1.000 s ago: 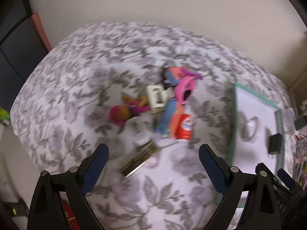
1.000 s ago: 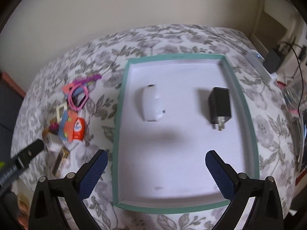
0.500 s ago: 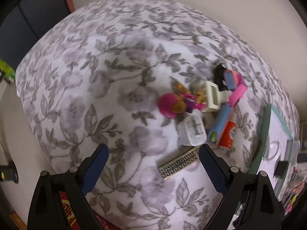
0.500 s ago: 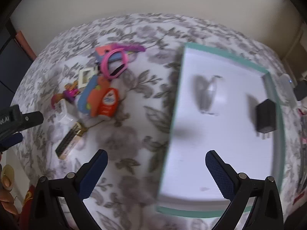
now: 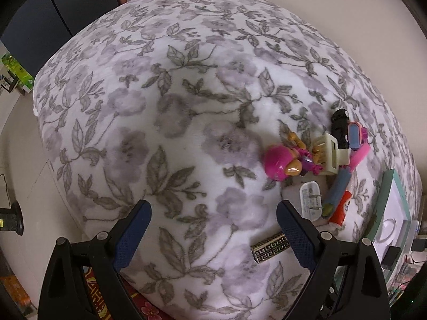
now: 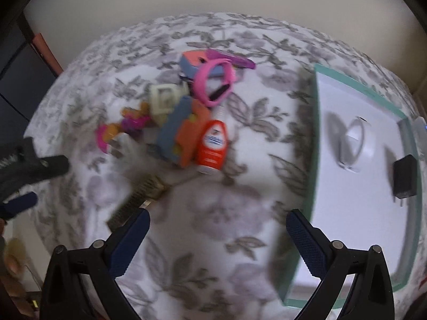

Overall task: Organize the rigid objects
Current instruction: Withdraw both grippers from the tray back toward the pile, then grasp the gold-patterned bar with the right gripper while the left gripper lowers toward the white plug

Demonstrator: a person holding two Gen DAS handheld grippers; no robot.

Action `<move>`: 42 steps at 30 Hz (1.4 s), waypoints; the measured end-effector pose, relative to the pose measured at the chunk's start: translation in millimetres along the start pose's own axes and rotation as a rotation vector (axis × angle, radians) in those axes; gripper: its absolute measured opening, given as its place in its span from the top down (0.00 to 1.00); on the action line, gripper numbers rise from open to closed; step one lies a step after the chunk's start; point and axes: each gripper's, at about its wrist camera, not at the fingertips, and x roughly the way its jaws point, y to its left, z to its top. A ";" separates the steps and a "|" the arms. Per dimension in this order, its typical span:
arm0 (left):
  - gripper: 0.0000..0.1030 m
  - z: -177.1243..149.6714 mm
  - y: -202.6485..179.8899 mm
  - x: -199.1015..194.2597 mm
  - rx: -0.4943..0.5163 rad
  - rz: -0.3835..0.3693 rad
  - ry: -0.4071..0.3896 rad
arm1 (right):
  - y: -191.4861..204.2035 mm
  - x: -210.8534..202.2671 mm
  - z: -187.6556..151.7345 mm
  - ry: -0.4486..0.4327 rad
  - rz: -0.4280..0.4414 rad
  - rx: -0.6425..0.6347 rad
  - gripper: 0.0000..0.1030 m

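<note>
The heap of small rigid objects lies on the grey-and-lilac floral fleece blanket (image 5: pixel 170 112): a red squeeze bottle with a white label (image 6: pixel 212 144), a blue-and-orange plastic toy block (image 6: pixel 181 130), a pink plastic ring-shaped band (image 6: pixel 213 85), a cream plastic frame piece (image 5: pixel 332 154), a pink round-headed toy figure (image 5: pixel 283 162), a white rectangular plug adapter (image 5: pixel 311 200) and a flat bar with a gold-and-black key pattern (image 5: pixel 271 245). To the heap's right stands the shallow white tray with a teal rim (image 6: pixel 316 144), which already holds a white oval mouse-like gadget (image 6: pixel 355 144) and a black wall charger (image 6: pixel 405 178).

The main risk, as I judge it, is the crowding: the bottle, block and band touch or overlap, so closing on one may drag or topple its neighbour. The soft fleece gives under pressure, and a flat thing such as the patterned bar could sink so that the pads slip over it. The right wrist view is blurred, which suggests a fast swing, and an overshoot could knock the pile.

The left gripper (image 5: pixel 213 229) is spread wide and empty, over bare blanket; the heap sits off to its right, with the patterned bar just beside its right finger. The right gripper (image 6: pixel 217 242) is likewise spread and empty, the heap ahead and to its left, with the bar's end near its left finger and the tray on its right.
</note>
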 end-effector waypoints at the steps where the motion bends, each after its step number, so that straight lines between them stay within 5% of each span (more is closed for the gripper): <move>1: 0.08 0.0 1.3 0.0 -0.003 0.000 0.003 | 5.4 1.2 0.2 -0.004 0.003 -0.012 0.00; 15: 0.08 6.3 28.7 1.4 -0.137 0.008 0.007 | 45.9 30.3 3.5 0.019 0.027 -0.031 0.00; 26: 0.08 10.5 37.1 0.6 -0.170 0.000 0.001 | 77.2 54.1 0.2 0.017 -0.069 -0.135 0.00; 42: 0.08 10.2 9.7 3.3 -0.074 -0.086 0.031 | 30.2 48.4 -4.4 0.058 -0.068 -0.097 0.00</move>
